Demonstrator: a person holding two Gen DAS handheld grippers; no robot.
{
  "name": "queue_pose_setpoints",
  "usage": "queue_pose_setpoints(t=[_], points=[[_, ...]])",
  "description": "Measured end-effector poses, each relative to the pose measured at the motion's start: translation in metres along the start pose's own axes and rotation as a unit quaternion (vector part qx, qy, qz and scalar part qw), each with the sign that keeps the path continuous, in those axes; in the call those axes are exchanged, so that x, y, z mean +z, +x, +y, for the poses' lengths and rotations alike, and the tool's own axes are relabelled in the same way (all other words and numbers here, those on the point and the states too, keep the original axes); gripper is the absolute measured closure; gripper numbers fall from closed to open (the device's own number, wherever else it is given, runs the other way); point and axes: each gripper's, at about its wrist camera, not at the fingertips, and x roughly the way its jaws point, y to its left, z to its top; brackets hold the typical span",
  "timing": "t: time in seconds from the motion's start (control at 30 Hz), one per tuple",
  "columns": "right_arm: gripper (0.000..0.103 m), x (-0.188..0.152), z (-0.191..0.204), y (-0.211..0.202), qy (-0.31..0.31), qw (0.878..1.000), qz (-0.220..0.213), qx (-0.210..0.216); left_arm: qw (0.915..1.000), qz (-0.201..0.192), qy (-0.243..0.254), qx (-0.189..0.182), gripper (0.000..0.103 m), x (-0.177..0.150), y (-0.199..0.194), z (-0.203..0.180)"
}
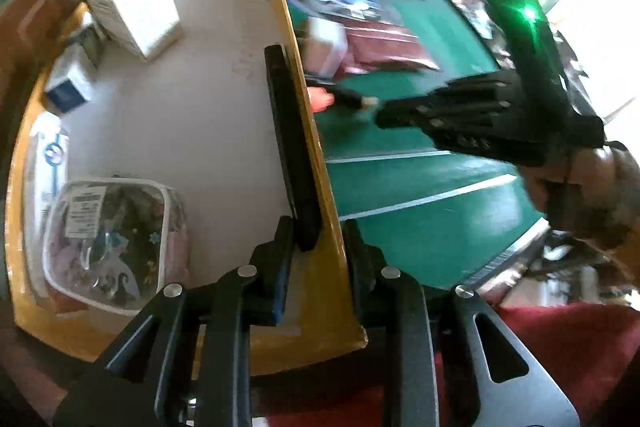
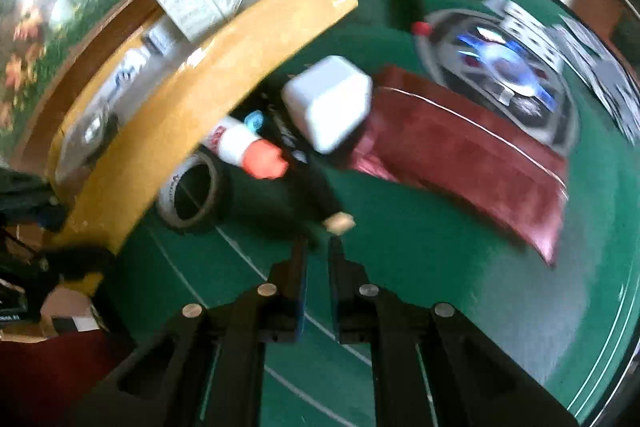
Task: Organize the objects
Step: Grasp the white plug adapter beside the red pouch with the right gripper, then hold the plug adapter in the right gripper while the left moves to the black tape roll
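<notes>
My left gripper [image 1: 316,231] is shut on the right flap [image 1: 320,195] of an open cardboard box [image 1: 224,131]. Inside the box lie a white carton [image 1: 134,11], a blue-and-white small box [image 1: 66,89] and a clear pouch [image 1: 114,241]. My right gripper [image 2: 318,247] hangs over the green table with its jaws nearly together, right by the tip of a dark brush-like tool [image 2: 334,215]; whether it holds the tool is unclear through the blur. Beside the box lie a white bottle with an orange cap [image 2: 250,149], a tape roll [image 2: 192,193] and a white cube [image 2: 330,107]. The right gripper also shows in the left wrist view [image 1: 380,115].
A maroon pouch [image 2: 472,155], a round packaged item [image 2: 504,75], a black bar [image 2: 406,1] and printed cards [image 2: 592,63] lie on the green table [image 2: 440,287]. A wooden rail [image 1: 24,27] runs behind the box. A red cloth [image 1: 560,347] is at the near edge.
</notes>
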Motion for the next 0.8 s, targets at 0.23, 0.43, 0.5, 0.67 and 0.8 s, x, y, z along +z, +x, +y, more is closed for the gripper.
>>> queue_pose_setpoints(t=[0.23, 0.43, 0.5, 0.67, 0.8], points=[[0.094, -0.006, -0.021, -0.023, 0.049, 0.998, -0.029, 0.010, 0.9974, 0.011, 0.024, 0.068, 0.083, 0.011, 0.016, -0.025], [0.043, 0.011, -0.025, -0.020, 0.102, 0.992, -0.061, 0.033, 0.9917, -0.014, -0.007, 0.127, 0.084, 0.017, -0.009, 0.017], [0.043, 0.019, -0.027, -0.021, 0.120, 0.989, -0.070, 0.051, 0.9921, -0.013, 0.001, 0.125, 0.084, 0.021, -0.010, 0.015], [0.043, 0.045, -0.026, -0.006, 0.141, 0.986, -0.076, 0.052, 0.9832, -0.019, 0.048, 0.175, 0.084, 0.031, 0.013, 0.000], [0.067, 0.058, -0.024, 0.015, 0.143, 0.987, -0.057, 0.042, 0.9821, -0.042, 0.044, 0.178, 0.084, 0.031, 0.000, 0.000]])
